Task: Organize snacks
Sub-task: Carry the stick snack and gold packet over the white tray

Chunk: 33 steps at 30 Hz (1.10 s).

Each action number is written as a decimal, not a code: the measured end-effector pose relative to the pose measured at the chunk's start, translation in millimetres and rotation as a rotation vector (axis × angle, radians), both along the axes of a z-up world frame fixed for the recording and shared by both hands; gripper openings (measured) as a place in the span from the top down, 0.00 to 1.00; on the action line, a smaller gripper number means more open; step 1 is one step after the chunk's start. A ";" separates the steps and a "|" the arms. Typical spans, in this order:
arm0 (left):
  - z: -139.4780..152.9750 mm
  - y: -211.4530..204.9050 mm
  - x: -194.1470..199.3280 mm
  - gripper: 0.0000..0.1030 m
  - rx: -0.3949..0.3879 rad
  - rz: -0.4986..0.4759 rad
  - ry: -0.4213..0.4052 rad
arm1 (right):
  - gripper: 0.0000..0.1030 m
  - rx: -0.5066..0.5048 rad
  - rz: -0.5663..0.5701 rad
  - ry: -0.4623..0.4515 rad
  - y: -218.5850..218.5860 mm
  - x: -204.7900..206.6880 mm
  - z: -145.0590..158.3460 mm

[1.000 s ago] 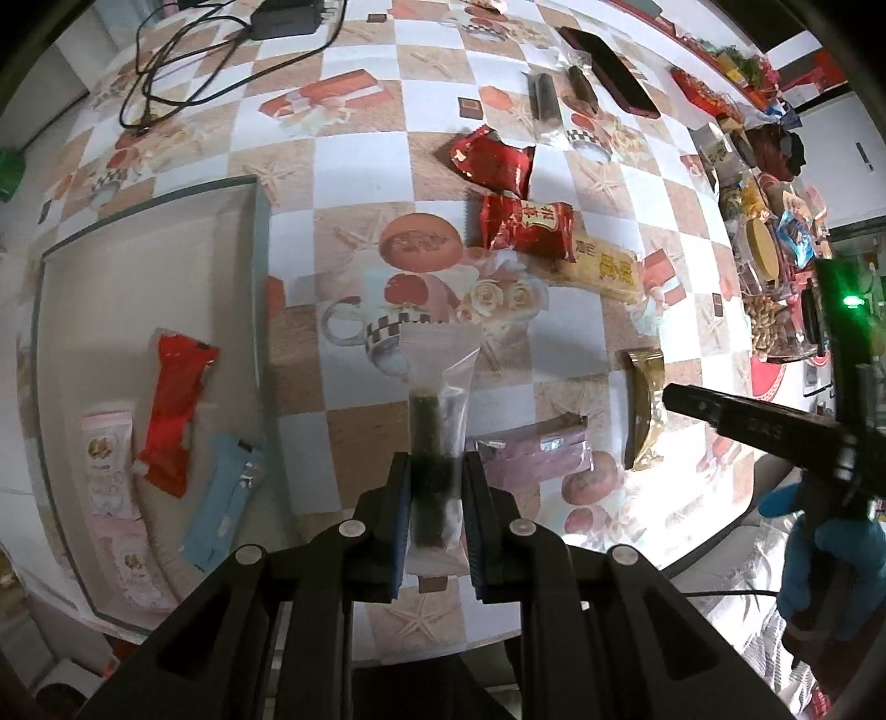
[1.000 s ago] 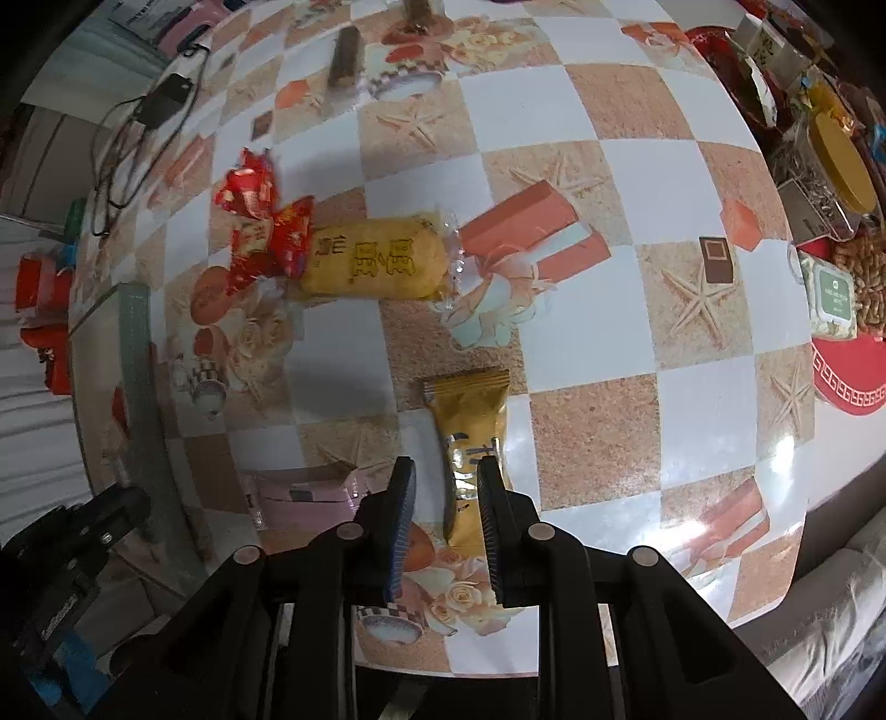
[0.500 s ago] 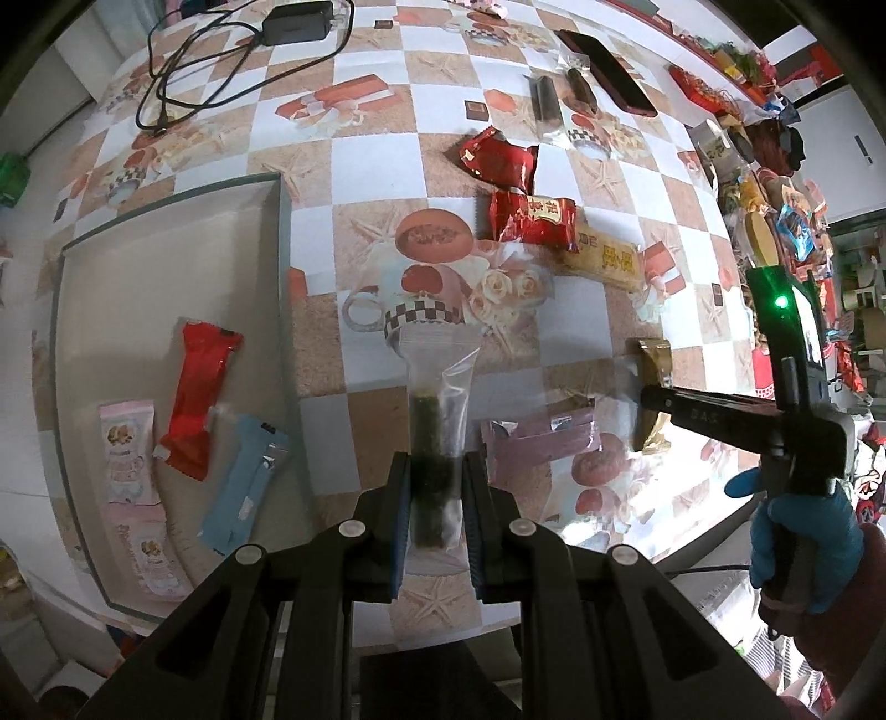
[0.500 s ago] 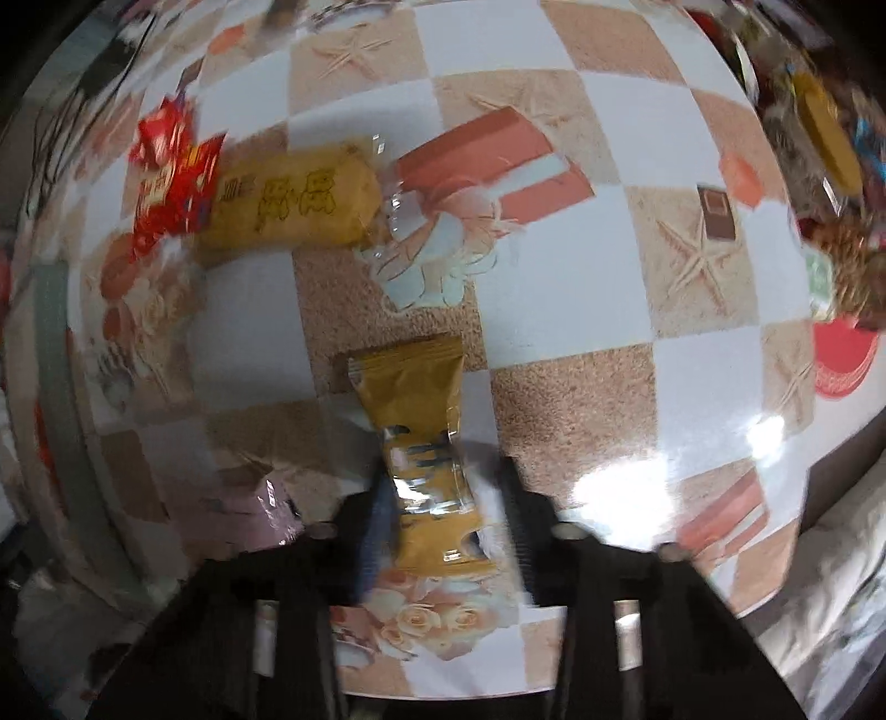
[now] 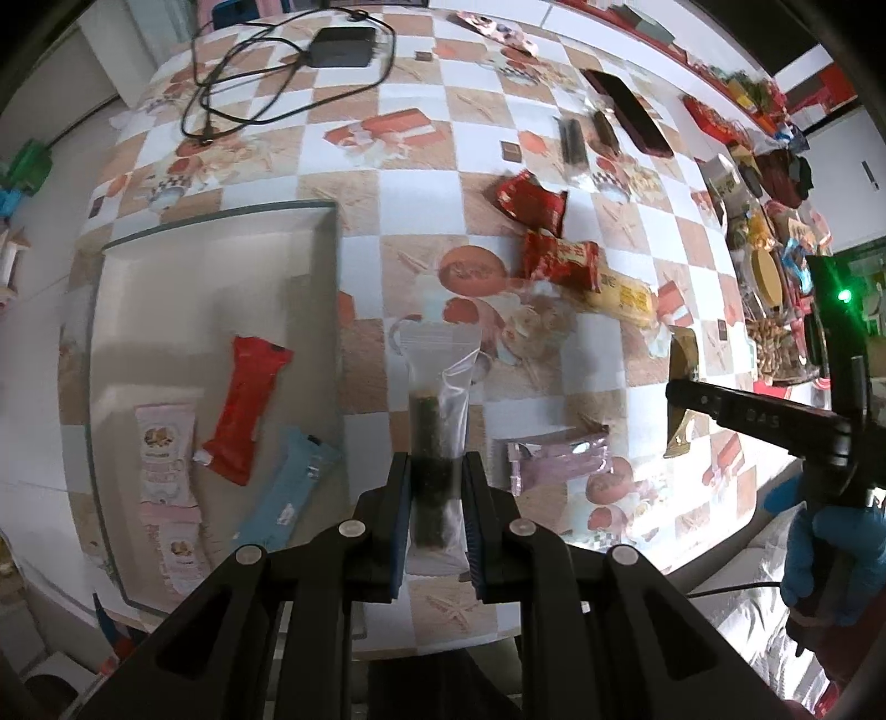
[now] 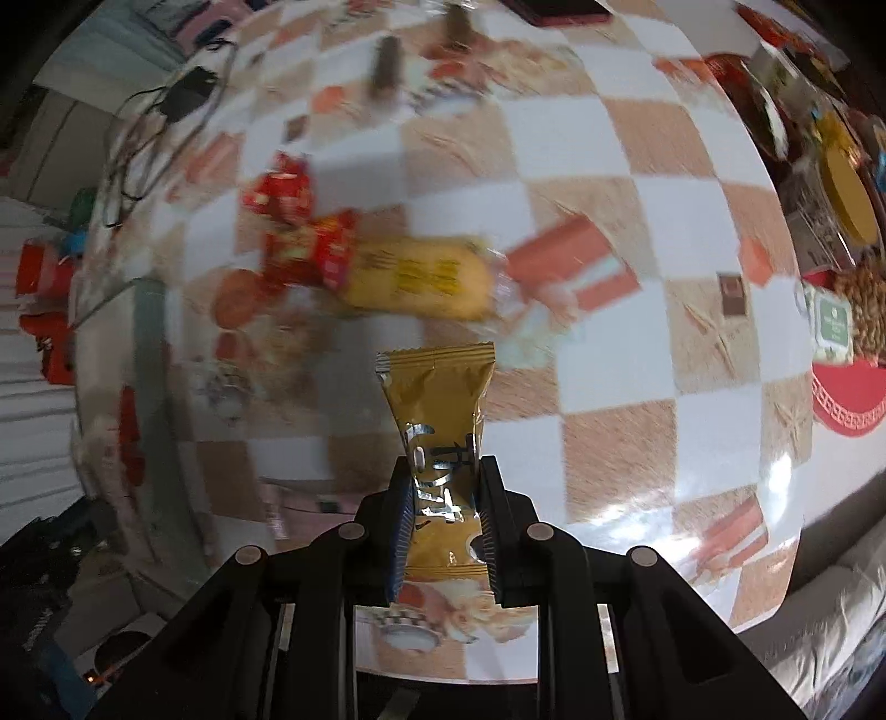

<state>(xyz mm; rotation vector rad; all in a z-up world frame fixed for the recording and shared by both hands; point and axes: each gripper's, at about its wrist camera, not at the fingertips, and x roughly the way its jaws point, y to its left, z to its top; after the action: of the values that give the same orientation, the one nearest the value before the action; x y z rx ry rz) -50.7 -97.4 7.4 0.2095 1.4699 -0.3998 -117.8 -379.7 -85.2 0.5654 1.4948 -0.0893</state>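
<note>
A: Left claw (image 5: 437,515) status?
B: My left claw is clamped on the clear seaweed packet (image 5: 438,421), lifted above the tabletop (image 5: 387,232) beside the glass tray (image 5: 221,288).
A: Right claw (image 6: 443,526)?
B: Clamped on the gold snack packet (image 6: 437,404), also off the tabletop.

Checkered surface (image 5: 421,183). Landmark: glass tray (image 5: 221,221), at surface's left part. Right of tray: two red packets (image 5: 531,202), yellow biscuit pack (image 5: 623,293), pink packet (image 5: 559,457). Beyond tray: black adapter with cable (image 5: 343,47), phone (image 5: 628,111).
</note>
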 end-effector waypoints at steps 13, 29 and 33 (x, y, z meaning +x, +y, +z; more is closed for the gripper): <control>5.7 72.0 18.1 0.81 0.017 0.132 -0.031 | 0.77 0.043 0.157 -0.089 78.9 38.8 45.9; -1.0 132.9 35.8 0.81 0.028 0.210 -0.027 | 0.77 0.084 0.297 -0.127 175.7 77.5 65.8; -4.9 138.1 39.4 0.81 0.029 0.211 -0.020 | 0.77 0.090 0.317 -0.125 193.7 85.6 65.9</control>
<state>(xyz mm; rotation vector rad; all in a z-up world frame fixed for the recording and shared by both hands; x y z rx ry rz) -11.3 40.7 2.6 0.0797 1.4619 -0.2055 -32.1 -186.0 -19.3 0.3920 1.4537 0.2561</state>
